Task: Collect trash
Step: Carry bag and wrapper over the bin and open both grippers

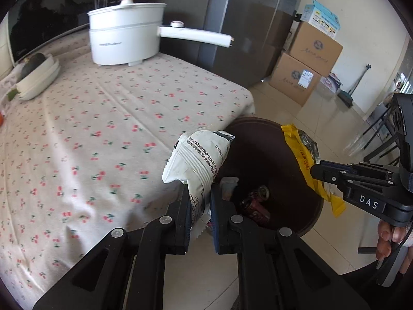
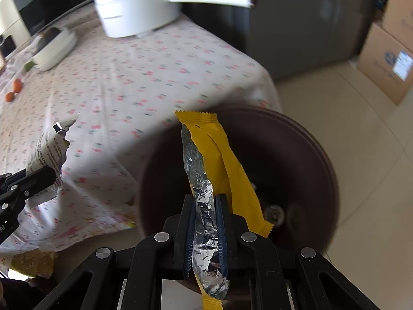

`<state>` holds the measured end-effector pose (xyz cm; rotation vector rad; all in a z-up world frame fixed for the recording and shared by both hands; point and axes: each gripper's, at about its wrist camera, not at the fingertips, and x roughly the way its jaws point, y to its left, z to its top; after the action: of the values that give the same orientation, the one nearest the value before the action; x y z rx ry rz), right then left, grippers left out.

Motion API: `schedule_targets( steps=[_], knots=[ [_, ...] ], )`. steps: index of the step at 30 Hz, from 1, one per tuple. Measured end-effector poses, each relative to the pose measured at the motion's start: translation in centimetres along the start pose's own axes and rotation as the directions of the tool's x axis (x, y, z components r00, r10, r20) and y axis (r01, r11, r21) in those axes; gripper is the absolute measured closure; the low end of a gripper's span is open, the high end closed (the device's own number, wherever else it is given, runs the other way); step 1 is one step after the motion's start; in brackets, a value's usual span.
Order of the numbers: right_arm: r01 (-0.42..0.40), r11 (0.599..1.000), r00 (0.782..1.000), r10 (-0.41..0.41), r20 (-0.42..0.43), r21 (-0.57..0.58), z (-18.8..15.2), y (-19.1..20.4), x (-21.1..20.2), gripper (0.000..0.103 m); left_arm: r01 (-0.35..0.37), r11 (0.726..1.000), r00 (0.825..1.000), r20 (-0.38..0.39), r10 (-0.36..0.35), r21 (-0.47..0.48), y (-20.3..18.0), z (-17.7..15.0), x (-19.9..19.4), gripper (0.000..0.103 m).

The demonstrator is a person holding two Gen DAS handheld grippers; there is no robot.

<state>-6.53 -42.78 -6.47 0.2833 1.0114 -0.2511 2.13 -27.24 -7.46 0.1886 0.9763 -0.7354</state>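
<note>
Cans [image 1: 255, 204] inside dark bin [image 1: 271, 134] show only partly, blurred.

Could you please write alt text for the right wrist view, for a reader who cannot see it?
The right gripper holds a yellow wrapper with a foil lining in its shut jaws, above a dark brown bin on the floor. At left, the left gripper holds a white wrapper over a cherry-print tablecloth.

Pot [image 1: 124, 33] at table's [image 1: 103, 134] far edge, bin [image 1: 271, 175] on floor beside table corner, boxes [image 1: 307, 64] stacked beyond.
</note>
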Motion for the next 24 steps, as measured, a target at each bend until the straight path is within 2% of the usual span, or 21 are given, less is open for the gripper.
schedule_targets(
  steps=[4, 7, 9, 10, 11, 12, 21, 24],
  knots=[
    [0.024, 0.998, 1.0, -0.023, -0.016, 0.06, -1.0, -3.3, -0.2, 0.091, 0.054, 0.998, 0.998, -0.02, -0.054, 0.02, -2.6, 0.1, 2.4, 0.089],
    [0.027, 0.996, 0.999, -0.026, -0.02, 0.089, -1.3, -5.0, -0.4, 0.091, 0.1, 0.995, 0.995, -0.01, -0.1, 0.02, -3.6, 0.2, 3.8, 0.078],
    [0.027, 0.995, 0.999, -0.025, -0.021, 0.099, -1.3, -5.7, -0.4, 0.091, 0.092, 0.996, 0.996, -0.02, -0.092, 0.007, -3.8, 0.2, 4.5, 0.05],
    [0.027, 0.994, 0.999, -0.025, -0.021, 0.103, -1.3, -6.0, -0.5, 0.091, 0.085, 0.996, 0.996, -0.02, -0.085, -0.008, -3.6, 0.2, 4.7, 0.042],
    [0.026, 0.994, 1.0, -0.023, -0.021, 0.106, -1.3, -6.2, -0.5, 0.091, 0.078, 0.997, 0.997, -0.019, -0.079, -0.024, -3.5, 0.3, 4.9, 0.029],
    [0.025, 0.994, 1.0, -0.023, -0.02, 0.108, -1.2, -6.3, -0.5, 0.091, 0.067, 0.997, 0.998, -0.019, -0.067, -0.038, -3.3, 0.3, 5.0, 0.021],
    [0.017, 0.995, 1.0, -0.015, -0.02, 0.096, -0.6, -5.5, -0.2, 0.09, -0.054, 0.997, 0.998, -0.046, 0.052, -0.056, -1.4, 0.2, 3.8, 0.015],
    [0.014, 0.995, 1.0, -0.013, -0.016, 0.1, -0.3, -5.1, 0.0, 0.085, -0.097, 0.994, 0.994, -0.05, 0.095, -0.05, -0.5, -0.2, 2.9, 0.015]
  ],
)
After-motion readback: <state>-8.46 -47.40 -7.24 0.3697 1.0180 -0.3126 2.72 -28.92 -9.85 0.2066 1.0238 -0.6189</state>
